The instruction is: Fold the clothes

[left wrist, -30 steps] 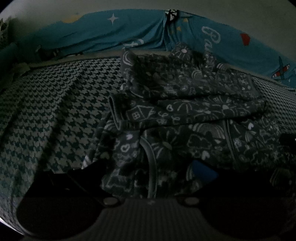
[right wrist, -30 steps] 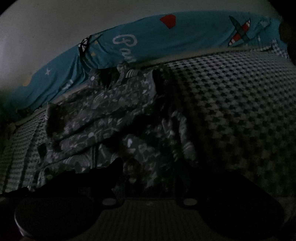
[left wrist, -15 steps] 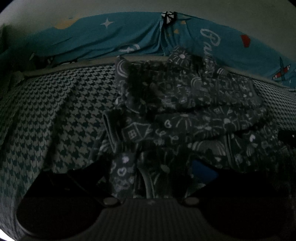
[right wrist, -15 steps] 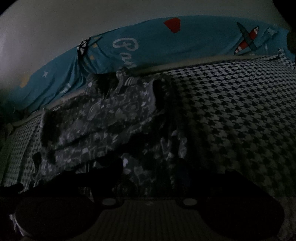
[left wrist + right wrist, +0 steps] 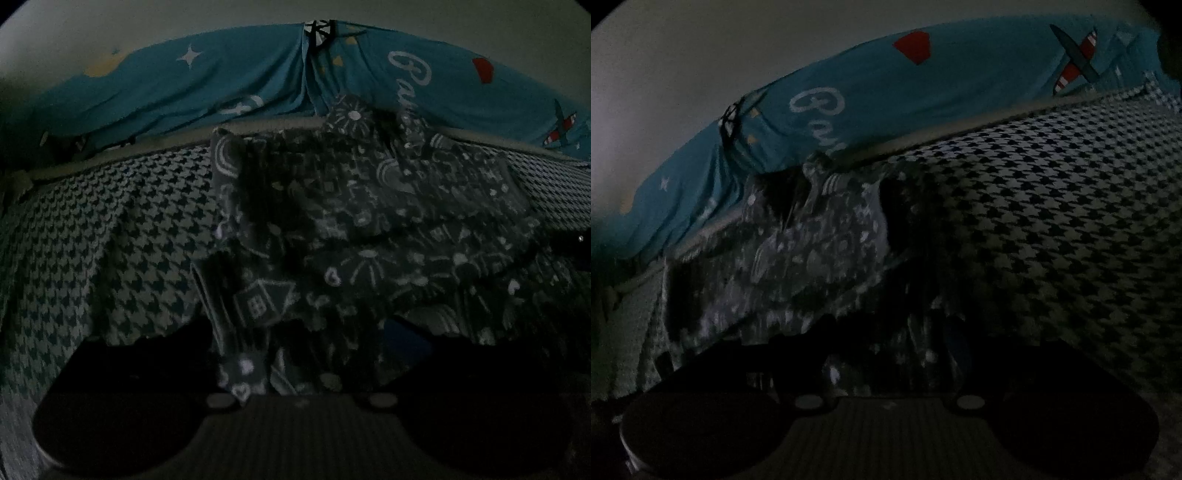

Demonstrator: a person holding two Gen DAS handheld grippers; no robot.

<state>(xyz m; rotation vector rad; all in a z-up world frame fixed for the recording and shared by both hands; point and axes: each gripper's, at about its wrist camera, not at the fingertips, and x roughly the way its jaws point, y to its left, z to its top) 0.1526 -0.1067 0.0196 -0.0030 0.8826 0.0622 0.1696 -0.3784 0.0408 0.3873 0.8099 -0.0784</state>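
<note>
A dark grey garment (image 5: 369, 206) printed with white doodles lies crumpled on a houndstooth bed cover (image 5: 92, 240). My left gripper (image 5: 303, 332) sits at the garment's near left edge. Its jaws stand partway apart on a bunched fold that hangs down between them. In the right wrist view the same garment (image 5: 812, 258) spreads to the left, blurred by motion. My right gripper (image 5: 886, 350) holds the near right edge the same way, with dark cloth filling the gap between its fingers. The near hem is hidden behind both grippers.
A teal sheet (image 5: 221, 85) with stars, script lettering and a plane print hangs along the far side of the bed, also in the right wrist view as the teal sheet (image 5: 923, 92). Bare houndstooth cover (image 5: 1052, 203) stretches to the right of the garment and to its left.
Both grippers have moved toward the far side of the bed. The garment's near part has bunched up and drawn in between the fingers, and its lower left flap has left the cover.
</note>
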